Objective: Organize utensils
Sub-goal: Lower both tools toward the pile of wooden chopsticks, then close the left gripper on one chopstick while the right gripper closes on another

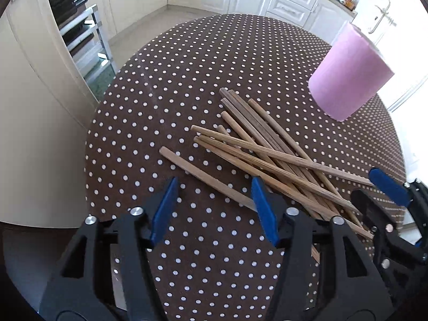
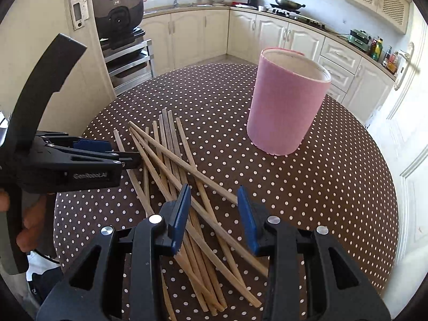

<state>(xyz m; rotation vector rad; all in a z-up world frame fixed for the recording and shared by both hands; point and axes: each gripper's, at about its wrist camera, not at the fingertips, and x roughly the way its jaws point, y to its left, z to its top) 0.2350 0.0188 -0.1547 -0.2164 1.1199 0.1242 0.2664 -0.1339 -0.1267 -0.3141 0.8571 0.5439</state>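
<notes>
Bare tablecloth (image 2: 334, 187) right of chopsticks (image 2: 171, 160); pink holder (image 2: 286, 109) upright behind

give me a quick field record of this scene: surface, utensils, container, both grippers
surface: round brown table with white polka dots
utensils: wooden chopsticks in a loose crossed pile on the table
container: pink cylindrical holder, upright, open top, beside the pile
left gripper: open, empty, over the pile's edge
right gripper: open, empty, over the pile
</notes>
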